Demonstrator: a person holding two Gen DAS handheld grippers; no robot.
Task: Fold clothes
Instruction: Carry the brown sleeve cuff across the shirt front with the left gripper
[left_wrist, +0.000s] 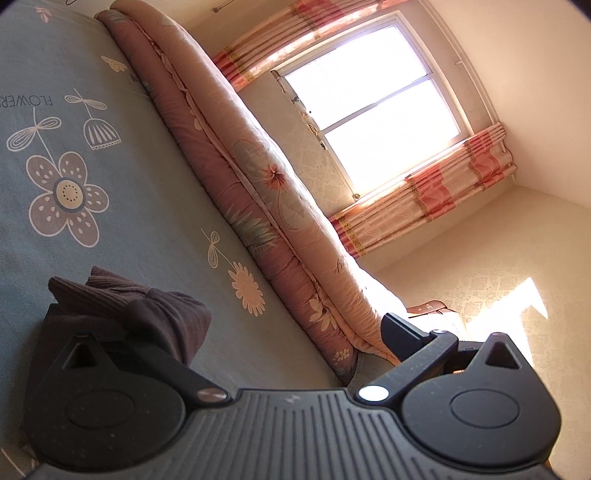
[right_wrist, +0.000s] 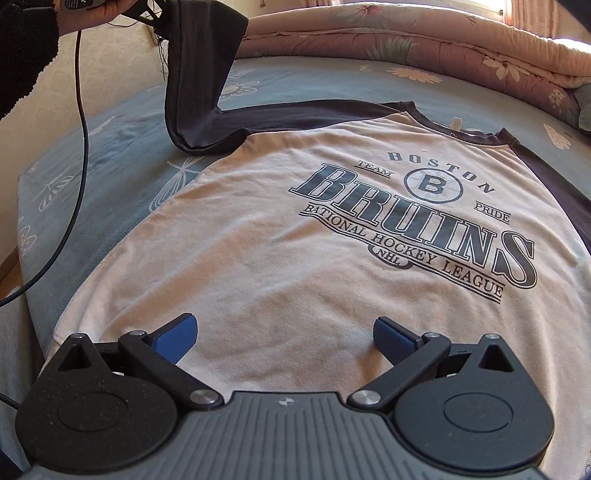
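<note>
White Bruins raglan shirt lies flat on the bed. Left gripper lifts its dark sleeve above the shirt, whether clamped cannot be told; right gripper hovers spread wide over the hem.

The shirt is cream with dark navy sleeves and navy lettering (BOSTON BRUINS). The bedsheet is grey-blue with outlined flowers. The quilt is pink floral; the curtains are striped coral.

Floral bedsheet, rolled quilt, window — striped curtains
</note>
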